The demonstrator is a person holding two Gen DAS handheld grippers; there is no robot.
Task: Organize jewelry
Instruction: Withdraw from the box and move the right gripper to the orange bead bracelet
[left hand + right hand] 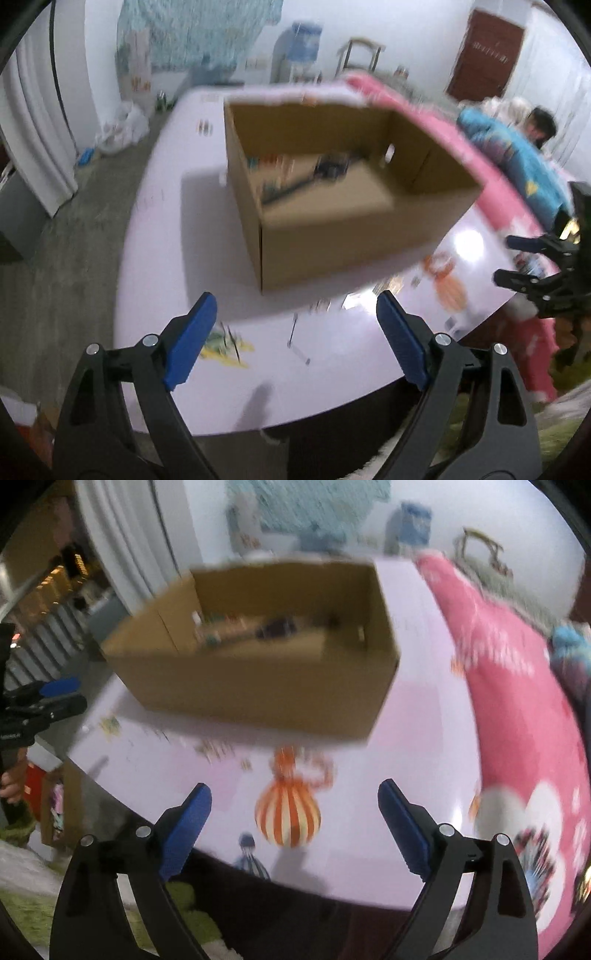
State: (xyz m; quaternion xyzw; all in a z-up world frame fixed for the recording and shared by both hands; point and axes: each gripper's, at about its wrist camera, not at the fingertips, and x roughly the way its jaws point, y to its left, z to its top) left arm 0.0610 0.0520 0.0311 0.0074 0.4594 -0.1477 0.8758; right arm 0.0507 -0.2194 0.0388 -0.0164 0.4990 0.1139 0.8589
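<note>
An open cardboard box (332, 206) stands on the pale lilac table (177, 258); it also shows in the right wrist view (258, 686). Blurred small items lie inside it (325, 166), too smeared to name. Small jewelry pieces lie scattered on the table in front of the box (321, 304) (214, 751). My left gripper (295, 339) is open and empty above the table's near edge. My right gripper (293, 827) is open and empty, just over an orange-striped balloon print (288, 819). Each gripper shows at the edge of the other's view (535, 266) (44, 698).
A pink blanket (517, 709) lies along the table's right side. A person in a blue top (517, 147) sits beyond it. A thin metal stick (293, 332) lies on the table near my left gripper. Curtains, a water dispenser and a chair stand behind.
</note>
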